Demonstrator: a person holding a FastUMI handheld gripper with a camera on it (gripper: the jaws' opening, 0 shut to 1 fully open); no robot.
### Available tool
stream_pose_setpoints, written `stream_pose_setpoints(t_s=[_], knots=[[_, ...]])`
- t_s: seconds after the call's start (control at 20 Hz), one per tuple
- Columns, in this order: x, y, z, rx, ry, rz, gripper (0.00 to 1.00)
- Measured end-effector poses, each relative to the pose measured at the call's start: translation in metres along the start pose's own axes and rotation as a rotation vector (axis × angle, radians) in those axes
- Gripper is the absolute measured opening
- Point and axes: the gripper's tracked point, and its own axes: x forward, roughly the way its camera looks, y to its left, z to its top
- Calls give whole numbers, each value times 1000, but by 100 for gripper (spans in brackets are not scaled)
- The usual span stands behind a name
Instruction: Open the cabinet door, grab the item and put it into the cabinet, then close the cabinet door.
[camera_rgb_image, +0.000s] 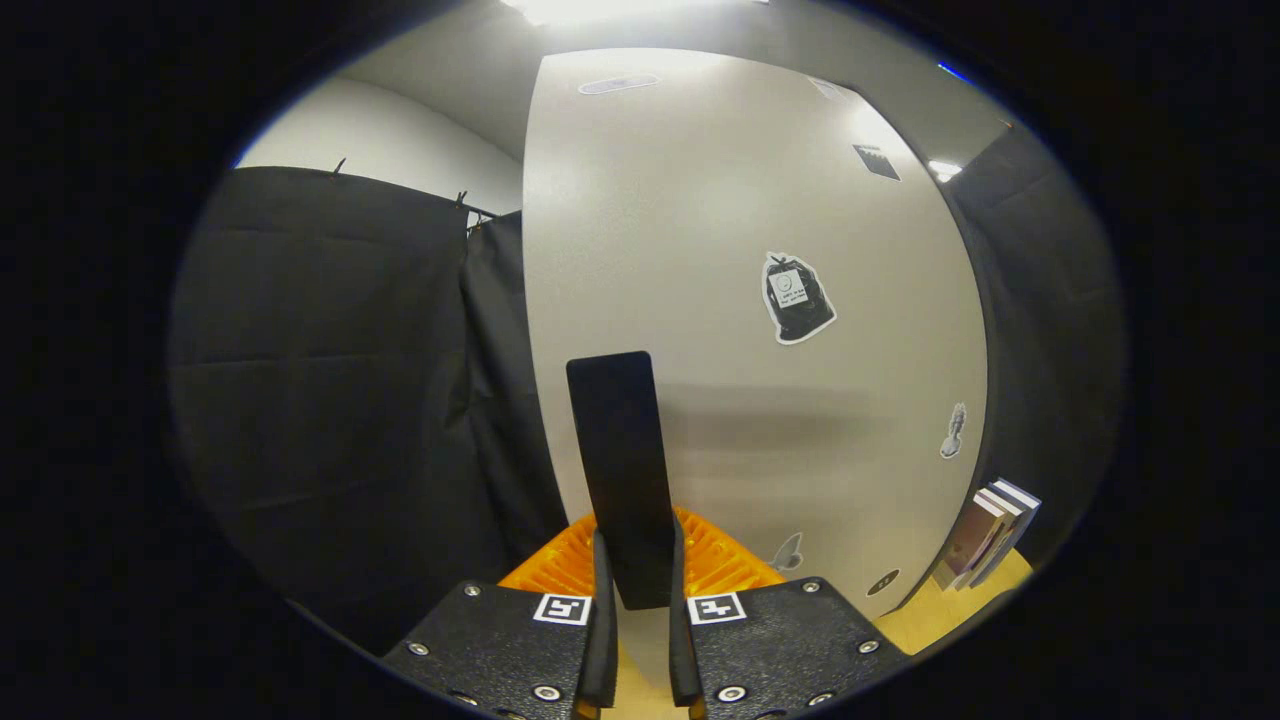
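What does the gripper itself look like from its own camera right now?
The gripper has two black, speckled finger blocks, each fastened with silver screws and carrying a small white square with a black coded marker. Thin black pads line the inner faces. Orange ribbed plastic sits just beyond the blocks.

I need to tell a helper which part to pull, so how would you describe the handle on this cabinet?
Find the big pale cabinet door with stickers. Near its edge beside the black cloth, a flat black handle stands upright, its lower end clamped between the gripper fingers. Unlike the small stickers, it is a plain, tall black bar.
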Motion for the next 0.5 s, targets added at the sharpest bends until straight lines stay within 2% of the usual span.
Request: stream_pose_setpoints(t_s=[0.5], knots=[[-13,-11,-2,11,-7,9,21]])
